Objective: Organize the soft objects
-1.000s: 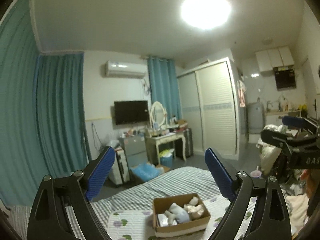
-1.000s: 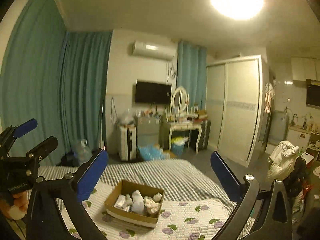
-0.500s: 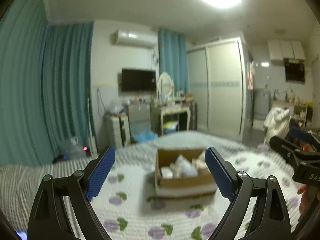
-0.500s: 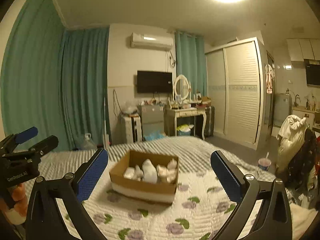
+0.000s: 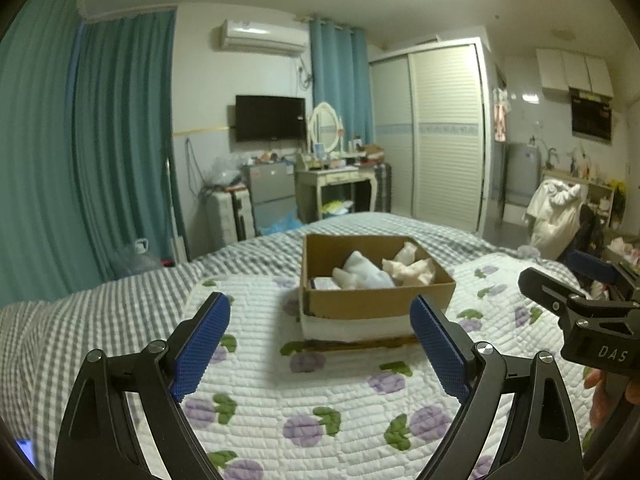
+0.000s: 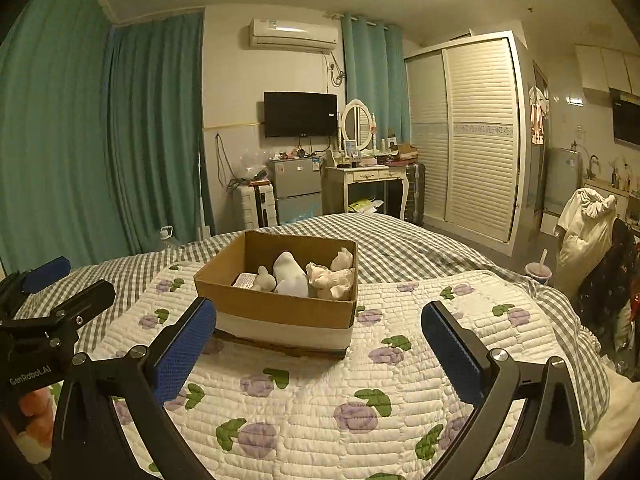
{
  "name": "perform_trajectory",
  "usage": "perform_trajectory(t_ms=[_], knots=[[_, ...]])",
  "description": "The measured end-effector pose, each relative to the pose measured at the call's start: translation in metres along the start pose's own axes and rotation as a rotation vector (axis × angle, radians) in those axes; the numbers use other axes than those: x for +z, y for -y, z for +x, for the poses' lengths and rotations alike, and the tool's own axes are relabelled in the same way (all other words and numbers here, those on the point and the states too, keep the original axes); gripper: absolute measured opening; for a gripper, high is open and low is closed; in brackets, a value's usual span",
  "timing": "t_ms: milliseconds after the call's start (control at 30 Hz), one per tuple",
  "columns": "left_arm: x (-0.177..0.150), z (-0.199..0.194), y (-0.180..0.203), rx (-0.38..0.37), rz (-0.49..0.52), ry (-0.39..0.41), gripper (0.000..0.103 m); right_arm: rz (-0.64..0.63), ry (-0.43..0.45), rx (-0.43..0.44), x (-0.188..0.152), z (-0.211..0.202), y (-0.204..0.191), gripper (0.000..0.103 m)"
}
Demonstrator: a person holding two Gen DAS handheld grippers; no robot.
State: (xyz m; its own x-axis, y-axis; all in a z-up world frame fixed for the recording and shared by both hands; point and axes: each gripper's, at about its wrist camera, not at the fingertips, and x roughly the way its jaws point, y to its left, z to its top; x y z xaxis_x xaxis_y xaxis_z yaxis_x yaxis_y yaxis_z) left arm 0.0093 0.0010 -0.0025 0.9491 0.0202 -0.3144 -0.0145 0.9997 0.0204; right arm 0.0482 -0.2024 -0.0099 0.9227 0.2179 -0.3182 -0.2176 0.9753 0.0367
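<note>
Right now both tools hover above the bed with nothing between their blue pads. The left hand-held gripper [image 5: 320,340] has its jaws spread wide and empty, and the right hand-held gripper [image 6: 320,342] is likewise spread wide and holds nothing.

Ahead of both, at about 12 o'clock, a cardboard box [image 5: 376,304] sits on a white quilt [image 5: 280,392] printed with purple flowers and green leaves. The quilt lies over a grey checked bed cover [image 6: 400,240]. Inside the box rest the soft objects [image 6: 296,274]: a white plush piece in the middle, a smaller pale one at its 9 o'clock, and cream-coloured pieces bunched at its 3 o'clock against the box wall. A flat white packet [image 6: 246,280] lies in the box's near left corner. What the plush pieces depict is too small to tell.

From the left wrist view, the right tool's black frame shows at 3 o'clock, well apart from the box; from the right wrist view, the left tool's frame shows at 9 o'clock.

Beyond the bed, at 12 o'clock, a television [image 6: 300,114] hangs on the wall under an air conditioner [image 6: 294,36], beside a dressing table with an oval mirror [image 6: 358,122]. Teal curtains [image 6: 152,128] fill 10 o'clock, and a louvred wardrobe [image 6: 480,140] stands at 2 o'clock.
</note>
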Motion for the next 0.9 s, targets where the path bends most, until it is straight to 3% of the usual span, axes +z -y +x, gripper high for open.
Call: perform_trajectory(t_ms=[900], knots=[[-0.0069, 0.0083, -0.0069, -0.026, -0.02, -0.018, 0.093, 0.009, -0.006, -0.006, -0.0024, -0.002, 0.0, 0.103]])
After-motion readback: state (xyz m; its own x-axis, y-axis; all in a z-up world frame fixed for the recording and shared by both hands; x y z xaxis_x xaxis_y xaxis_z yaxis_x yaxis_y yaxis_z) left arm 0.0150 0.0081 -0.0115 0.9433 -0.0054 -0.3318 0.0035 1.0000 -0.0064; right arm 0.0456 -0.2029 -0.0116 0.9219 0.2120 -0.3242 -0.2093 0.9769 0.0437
